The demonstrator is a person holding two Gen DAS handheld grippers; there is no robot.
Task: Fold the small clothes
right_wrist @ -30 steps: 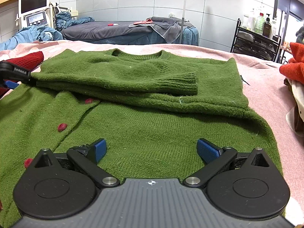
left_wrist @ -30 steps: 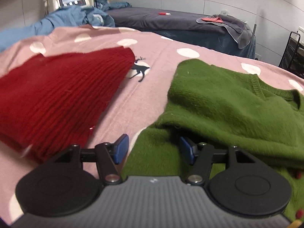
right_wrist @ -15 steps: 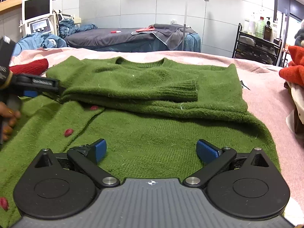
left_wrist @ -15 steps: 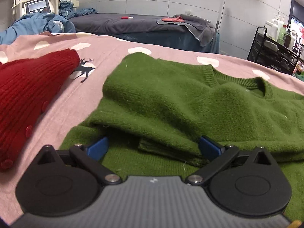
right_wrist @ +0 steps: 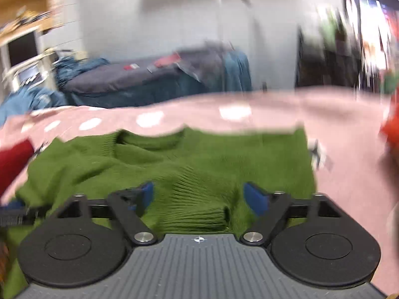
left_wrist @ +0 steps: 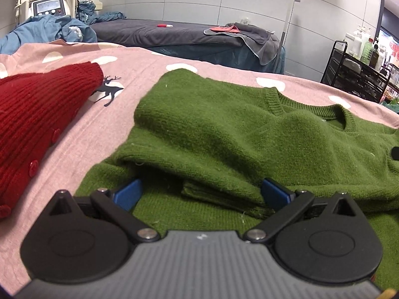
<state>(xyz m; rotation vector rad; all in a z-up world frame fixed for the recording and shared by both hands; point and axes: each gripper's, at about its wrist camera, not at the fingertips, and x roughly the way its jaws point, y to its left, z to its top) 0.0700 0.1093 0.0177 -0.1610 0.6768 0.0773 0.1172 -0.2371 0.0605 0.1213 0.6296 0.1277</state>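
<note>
A grey bed [left_wrist: 189, 33] stands behind, a black shelf cart [left_wrist: 354, 74] beside it.

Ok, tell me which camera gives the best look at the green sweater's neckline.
The left wrist view. It is sharp, and the ribbed neckline of the green sweater shows clearly on the pink spotted cover. The right wrist view also shows the neckline, but motion blur smears it.

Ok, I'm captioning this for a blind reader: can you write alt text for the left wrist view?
A green sweater, partly folded over itself, lies on a pink spotted bedsheet, with the open left claw low over its nearer layer and nothing gripped. A red knitted garment lies to its left. Behind is a dark grey treatment bed.
</note>
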